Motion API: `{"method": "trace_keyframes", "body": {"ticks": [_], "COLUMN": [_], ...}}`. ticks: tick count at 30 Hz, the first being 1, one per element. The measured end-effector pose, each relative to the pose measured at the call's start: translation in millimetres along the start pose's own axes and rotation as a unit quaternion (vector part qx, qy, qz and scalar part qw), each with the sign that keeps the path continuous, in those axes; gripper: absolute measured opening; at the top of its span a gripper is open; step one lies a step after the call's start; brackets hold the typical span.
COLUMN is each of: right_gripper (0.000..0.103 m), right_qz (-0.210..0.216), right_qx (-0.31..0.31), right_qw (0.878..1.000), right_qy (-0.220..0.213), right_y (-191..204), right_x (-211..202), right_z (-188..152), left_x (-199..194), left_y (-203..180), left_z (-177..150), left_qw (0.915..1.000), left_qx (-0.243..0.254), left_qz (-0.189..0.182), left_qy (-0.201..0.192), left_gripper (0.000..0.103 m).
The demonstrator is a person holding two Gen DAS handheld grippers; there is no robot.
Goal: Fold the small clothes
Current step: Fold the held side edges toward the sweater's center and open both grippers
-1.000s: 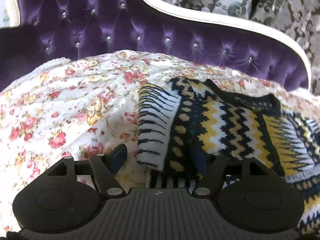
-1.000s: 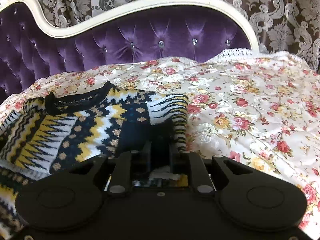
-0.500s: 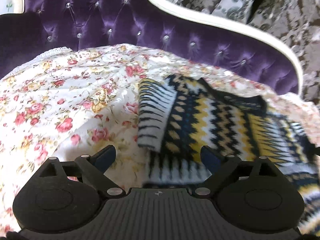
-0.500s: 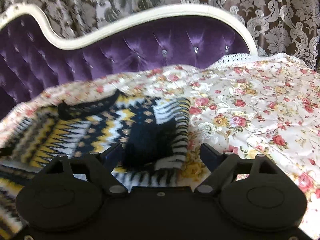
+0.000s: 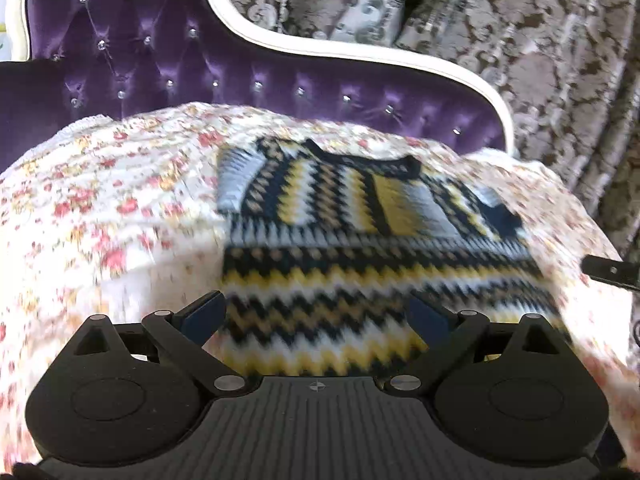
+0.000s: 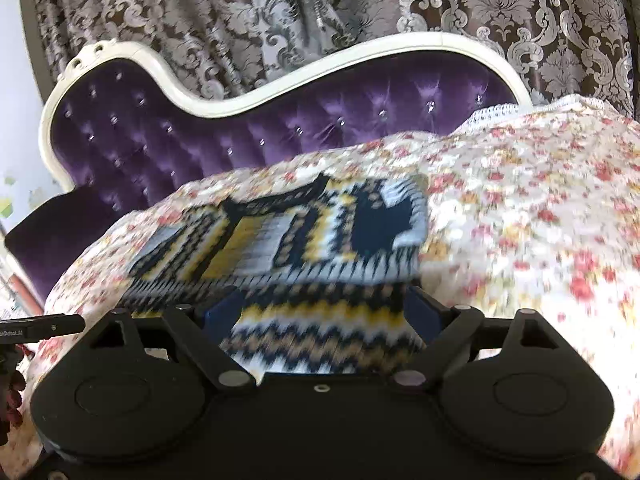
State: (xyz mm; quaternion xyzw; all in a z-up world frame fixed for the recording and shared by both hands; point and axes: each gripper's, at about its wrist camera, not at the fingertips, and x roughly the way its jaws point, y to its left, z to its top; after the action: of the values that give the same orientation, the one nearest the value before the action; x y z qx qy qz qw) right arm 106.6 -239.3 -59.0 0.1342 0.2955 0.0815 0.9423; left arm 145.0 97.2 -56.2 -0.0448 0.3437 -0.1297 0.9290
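Damask curtains (image 6: pixel 500 20), brown and silver, fill the background in both views. Below them runs a tufted purple headboard (image 6: pixel 320 120) with a curved white frame. Floral bedspread (image 5: pixel 100 200), cream with red and yellow blossoms, covers the bed; a lace edge shows near the headboard in the right wrist view.

Patterned sweater (image 5: pixel 360 248) lies flat on the bedspread, centre of both views, black collar toward the headboard. Zigzag bands in black, yellow, white. Both sleeves are folded in over the chest; the hem half lies nearest the cameras. Both views are motion-blurred.

Left gripper (image 5: pixel 316 314): jaws spread wide, nothing between them, above the hem band. Contact with the knit cannot be told. Right gripper (image 6: pixel 320 312): jaws likewise wide apart, empty, over the hem on the other side.

1 black bar (image 5: pixel 610 272) pokes in at the right edge of the left wrist view.
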Motion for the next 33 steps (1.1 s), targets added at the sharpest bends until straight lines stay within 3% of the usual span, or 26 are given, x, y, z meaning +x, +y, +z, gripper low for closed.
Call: {"method": "trace_keyframes", "body": {"ticks": [11,20,26,33], "right_gripper": [0.09,0.095,0.094,0.095], "right_qz": [0.029,0.033,0.035,0.049], "right_qx": [0.046,0.087,0.072,0.074], "right_qw": [0.998,0.993,0.994,0.993], "right_qy": [0.034,0.068,0.071,0.078], "right_y": [17.0,13.5,14.8,19.7], "right_x": [-39.9,-59.4,-71.5,-70.1], "right_z": [-54.5,-91.5,-100.3,-106.7], "left_x": [-37.7,-45.1,-46.4,-47.1], "left_y": [-19.4,-38.6,-44.8,-46.4], "left_z": [-54.6,-86.1,-96.2,-103.0], "left_qw": [0.9996,0.9985,0.9986,0.9985], "left_qx": [-0.004,0.004,0.023,0.028], "left_qz": [-0.014,-0.019,-0.002,-0.008], "left_qy": [0.026,0.052,0.048,0.047], "left_gripper": [0.098,0.098,0.098,0.102]}}
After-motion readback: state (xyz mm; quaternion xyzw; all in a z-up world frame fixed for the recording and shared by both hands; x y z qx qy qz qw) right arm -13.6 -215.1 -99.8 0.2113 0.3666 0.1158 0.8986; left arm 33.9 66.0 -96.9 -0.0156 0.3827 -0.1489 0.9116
